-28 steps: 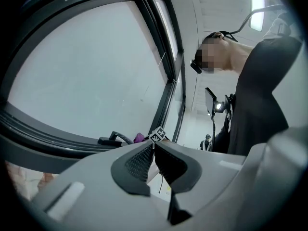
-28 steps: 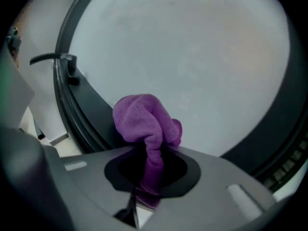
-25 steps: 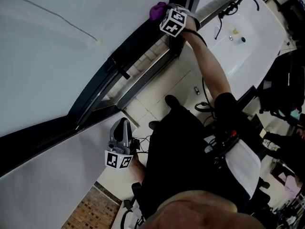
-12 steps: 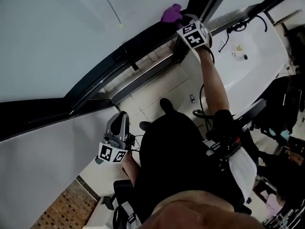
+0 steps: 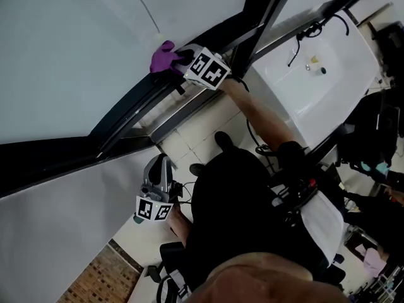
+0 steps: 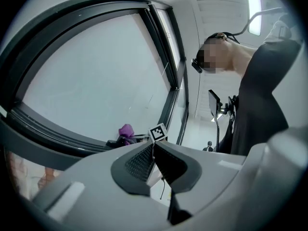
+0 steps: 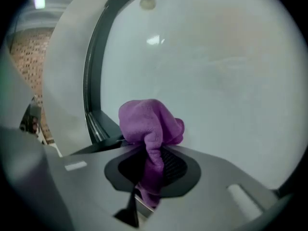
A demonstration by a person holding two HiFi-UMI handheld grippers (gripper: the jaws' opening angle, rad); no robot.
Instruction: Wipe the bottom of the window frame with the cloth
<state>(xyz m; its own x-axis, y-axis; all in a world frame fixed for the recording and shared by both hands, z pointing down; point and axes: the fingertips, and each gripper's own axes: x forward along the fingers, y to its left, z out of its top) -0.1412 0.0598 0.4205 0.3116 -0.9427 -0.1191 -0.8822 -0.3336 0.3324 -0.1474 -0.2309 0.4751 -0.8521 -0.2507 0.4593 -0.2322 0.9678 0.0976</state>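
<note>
**Cloth [image 7: 150, 121] at the bottom of the frame [image 5: 126, 113]**

The purple cloth is bunched and pinched between the jaws of the right gripper [image 5: 182, 60]. Its free end sits at the dark frame's edge, just beside the pane [image 5: 76, 49]. The person's right arm [image 5: 265, 122] stretches out to it. The left gripper [image 6: 153, 159] hangs low by the person's body, well apart from the frame, its jaws pressed together on nothing. A white sink [image 5: 328, 62] stands to the right.

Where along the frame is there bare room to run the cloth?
The window frame lies bare from the purple cloth in the right gripper to its lower corner. The other way, the upright post crowds it.
</note>
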